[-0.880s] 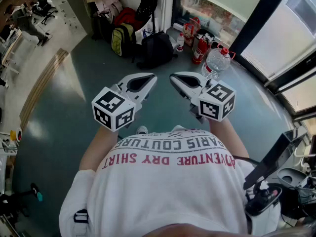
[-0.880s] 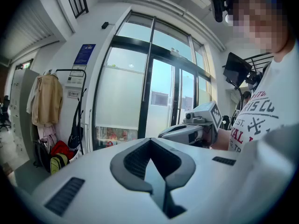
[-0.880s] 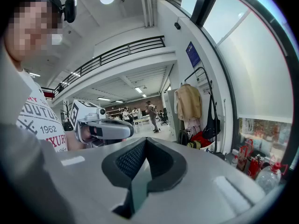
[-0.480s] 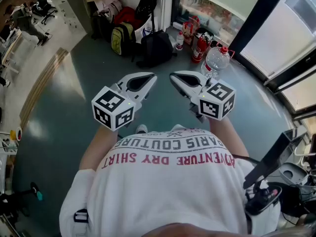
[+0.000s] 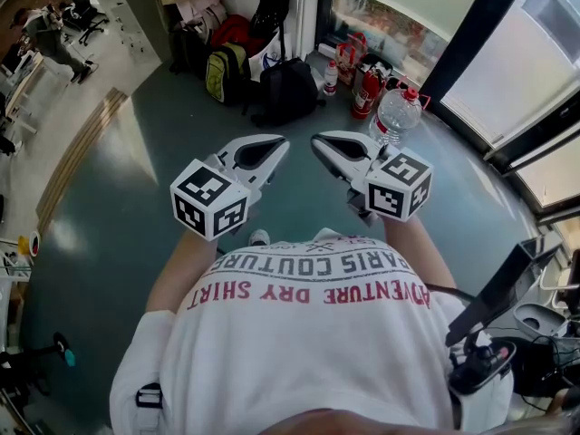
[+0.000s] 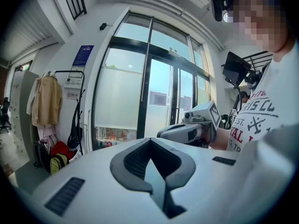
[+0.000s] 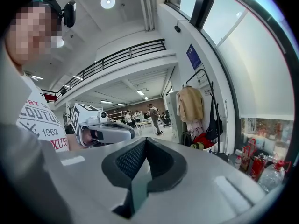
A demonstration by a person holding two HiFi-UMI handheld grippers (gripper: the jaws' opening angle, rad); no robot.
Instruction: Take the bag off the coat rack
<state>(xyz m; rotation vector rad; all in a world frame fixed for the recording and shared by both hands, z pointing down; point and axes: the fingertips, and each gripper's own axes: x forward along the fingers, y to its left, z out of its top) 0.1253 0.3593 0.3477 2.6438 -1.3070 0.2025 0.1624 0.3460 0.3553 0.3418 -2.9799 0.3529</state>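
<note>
**Across the floor from the coat rack, both tongs shut and empty**

Near the person's chest, the left tongs (image 5: 274, 145) and the right tongs (image 5: 319, 143) point forward, each with its jaws pressed together on nothing. The black bag (image 5: 270, 7) hangs by its straps from the coat rack (image 6: 70, 72), well apart from both. A beige coat (image 6: 46, 101) hangs beside it, and backpacks (image 5: 288, 89) are heaped on the floor beneath. Pulling outward rather than upward could snag the straps on the hook and tip the rack. A careless bite could catch the coat instead. On the way in, feet could meet the backpacks or the water jug (image 5: 396, 111).
</note>
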